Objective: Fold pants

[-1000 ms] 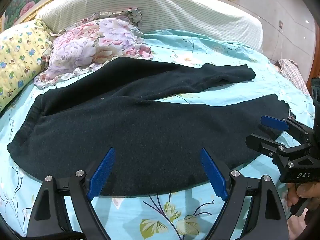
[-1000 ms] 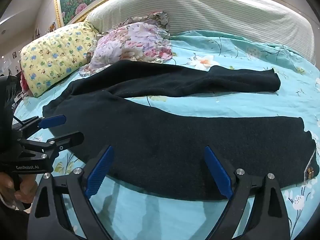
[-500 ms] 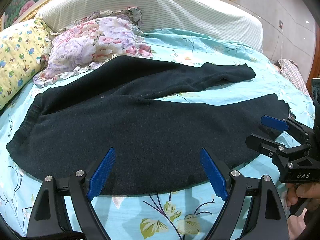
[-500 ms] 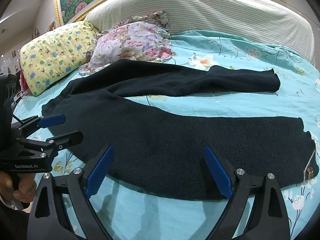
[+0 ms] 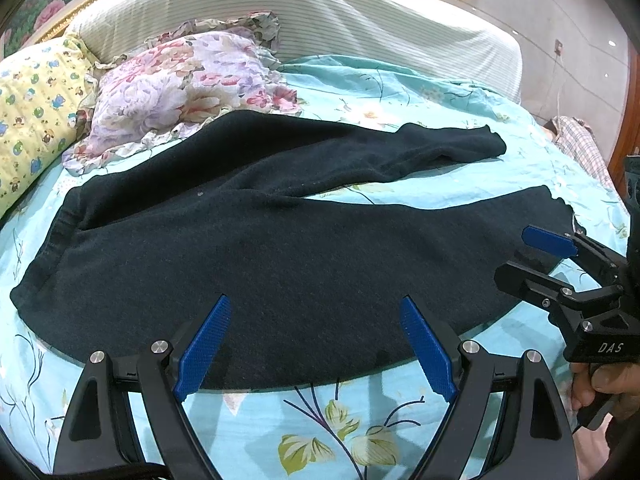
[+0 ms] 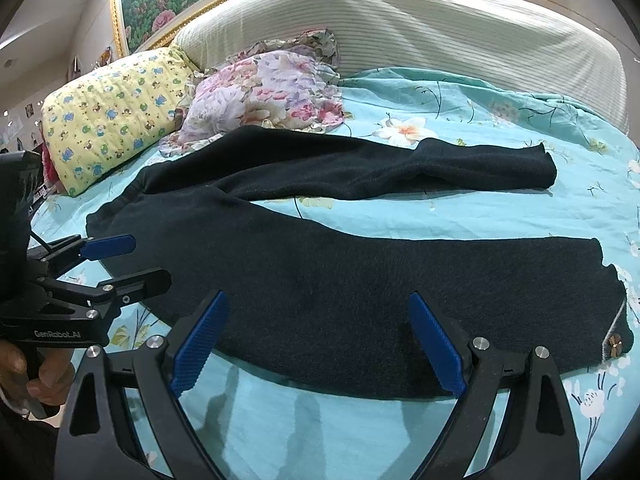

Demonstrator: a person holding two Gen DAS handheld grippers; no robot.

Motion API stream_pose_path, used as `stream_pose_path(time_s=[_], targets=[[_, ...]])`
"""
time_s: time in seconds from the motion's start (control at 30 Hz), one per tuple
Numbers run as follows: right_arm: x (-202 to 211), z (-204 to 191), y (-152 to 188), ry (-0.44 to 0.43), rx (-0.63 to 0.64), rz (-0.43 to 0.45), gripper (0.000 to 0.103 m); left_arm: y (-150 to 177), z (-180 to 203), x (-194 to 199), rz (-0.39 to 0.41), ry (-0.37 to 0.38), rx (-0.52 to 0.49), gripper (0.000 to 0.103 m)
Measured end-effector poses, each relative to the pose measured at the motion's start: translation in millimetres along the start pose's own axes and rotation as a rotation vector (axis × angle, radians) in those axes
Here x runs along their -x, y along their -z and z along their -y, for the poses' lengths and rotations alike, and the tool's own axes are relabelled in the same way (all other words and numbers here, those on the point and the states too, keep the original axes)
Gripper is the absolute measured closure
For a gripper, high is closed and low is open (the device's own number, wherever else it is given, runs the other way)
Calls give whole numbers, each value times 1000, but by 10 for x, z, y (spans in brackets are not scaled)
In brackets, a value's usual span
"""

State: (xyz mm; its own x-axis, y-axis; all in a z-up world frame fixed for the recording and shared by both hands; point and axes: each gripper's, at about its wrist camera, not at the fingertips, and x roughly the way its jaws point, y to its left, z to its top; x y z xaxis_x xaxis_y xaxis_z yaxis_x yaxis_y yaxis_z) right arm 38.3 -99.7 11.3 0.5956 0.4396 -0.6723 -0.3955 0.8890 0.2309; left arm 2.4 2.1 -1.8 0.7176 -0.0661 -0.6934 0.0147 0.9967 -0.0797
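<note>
Pants (image 5: 280,264) lie unfolded at mid frame, 2 legs apart; left gripper (image 5: 316,344) and right gripper (image 6: 318,340) gape empty, probably just above the near edge; next, grip it.

left gripper (image 5: 316,350), right gripper (image 6: 318,346), jaws spread (both empty)

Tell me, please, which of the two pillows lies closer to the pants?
The flowered pink pillow: its frilled edge meets the pants at the far leg. The yellow pillow sits farther left, apart from them.

A home bedroom: bed (image 6: 460,112) with floral sheet, pillows (image 6: 108,116), padded headboard (image 6: 420,20), framed painting (image 6: 160,12).
</note>
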Motion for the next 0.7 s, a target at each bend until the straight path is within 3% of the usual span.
stream_pose_path(time_s=[0.33, 0.7], targets=[[1, 14, 7, -9, -16, -1, 11, -28, 12, -54, -50, -18, -34, 16], [76, 216, -95, -62, -124, 1, 11, -285, 21, -138, -42, 39, -50, 16]])
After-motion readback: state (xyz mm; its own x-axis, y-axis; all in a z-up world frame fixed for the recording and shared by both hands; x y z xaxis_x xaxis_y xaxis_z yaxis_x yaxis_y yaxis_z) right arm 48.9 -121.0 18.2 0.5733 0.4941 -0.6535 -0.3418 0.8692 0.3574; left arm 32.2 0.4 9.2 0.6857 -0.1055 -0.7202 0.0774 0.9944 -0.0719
